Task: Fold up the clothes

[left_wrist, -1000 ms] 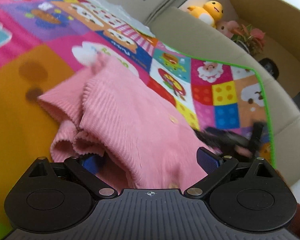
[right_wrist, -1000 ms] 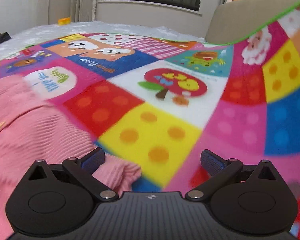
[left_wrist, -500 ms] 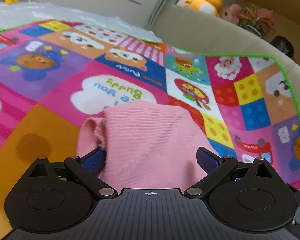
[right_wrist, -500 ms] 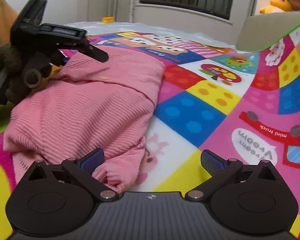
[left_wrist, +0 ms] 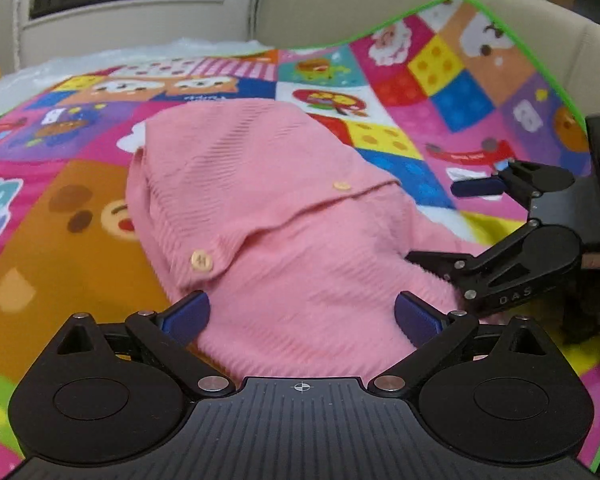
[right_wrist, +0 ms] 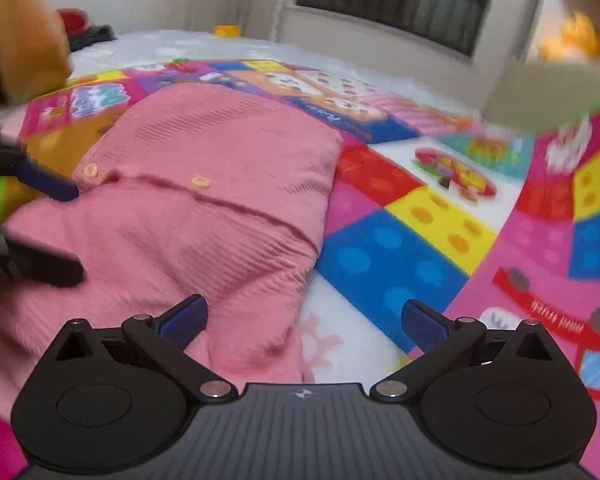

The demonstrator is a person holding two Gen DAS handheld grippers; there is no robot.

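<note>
Left wrist view: pink cardigan point(left_wrist: 268, 216) folded on mat point(left_wrist: 440, 80).
Left gripper point(left_wrist: 302, 316): jaws spread, straddling cardigan.
Right gripper point(right_wrist: 304, 320): jaws spread at cardigan's edge.

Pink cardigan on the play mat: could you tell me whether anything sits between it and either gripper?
Nothing visible does. The pink cardigan lies bare on the play mat. The left gripper is open right at its near edge, and the right gripper is open at its other side, one finger over the knit.
</note>
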